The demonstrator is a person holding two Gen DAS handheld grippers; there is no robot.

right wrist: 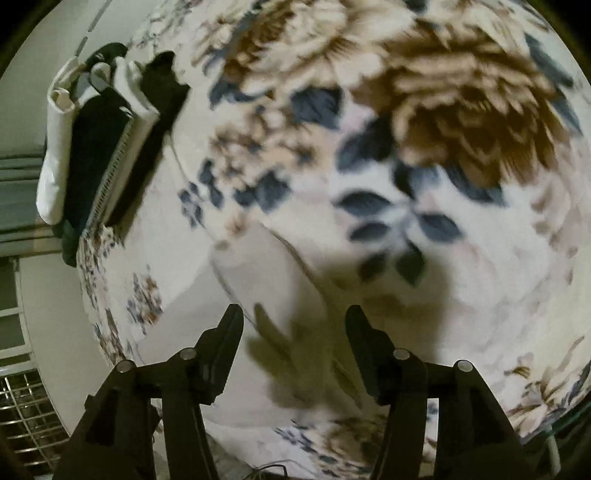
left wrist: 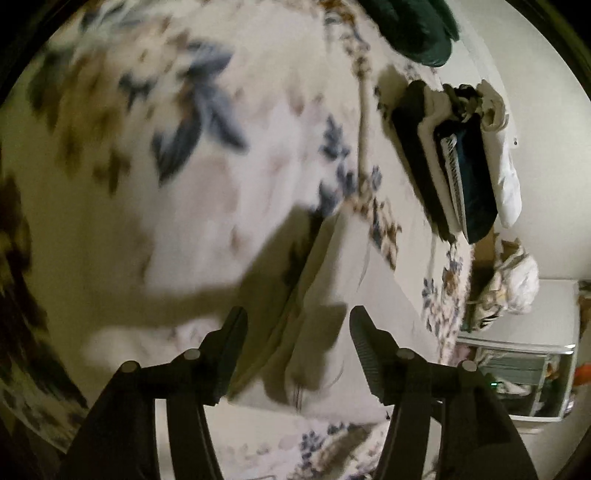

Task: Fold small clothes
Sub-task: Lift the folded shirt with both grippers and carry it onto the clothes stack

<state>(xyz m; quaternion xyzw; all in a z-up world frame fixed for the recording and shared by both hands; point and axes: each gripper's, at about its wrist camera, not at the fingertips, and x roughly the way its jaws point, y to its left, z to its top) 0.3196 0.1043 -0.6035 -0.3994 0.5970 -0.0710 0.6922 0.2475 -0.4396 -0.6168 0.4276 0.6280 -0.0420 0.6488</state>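
Left tool (left wrist: 297, 325) above white cloth (left wrist: 343, 295); green pillow (left wrist: 413, 29) only there.

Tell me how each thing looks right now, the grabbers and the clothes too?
left gripper: open, empty, over the white cloth.
right gripper: open, empty.
white cloth: lying folded on the bed.
stack of clothes: folded, piled at the bed's edge.
floral blanket: spread out.

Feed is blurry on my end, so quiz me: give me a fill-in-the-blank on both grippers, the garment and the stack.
1. The jaws of the left gripper are ____.
2. The right gripper holds ____.
3. The white garment lies on a ____-patterned blanket.
4. The stack of folded clothes sits near the bed's ____.

Missing: open; nothing; floral; edge
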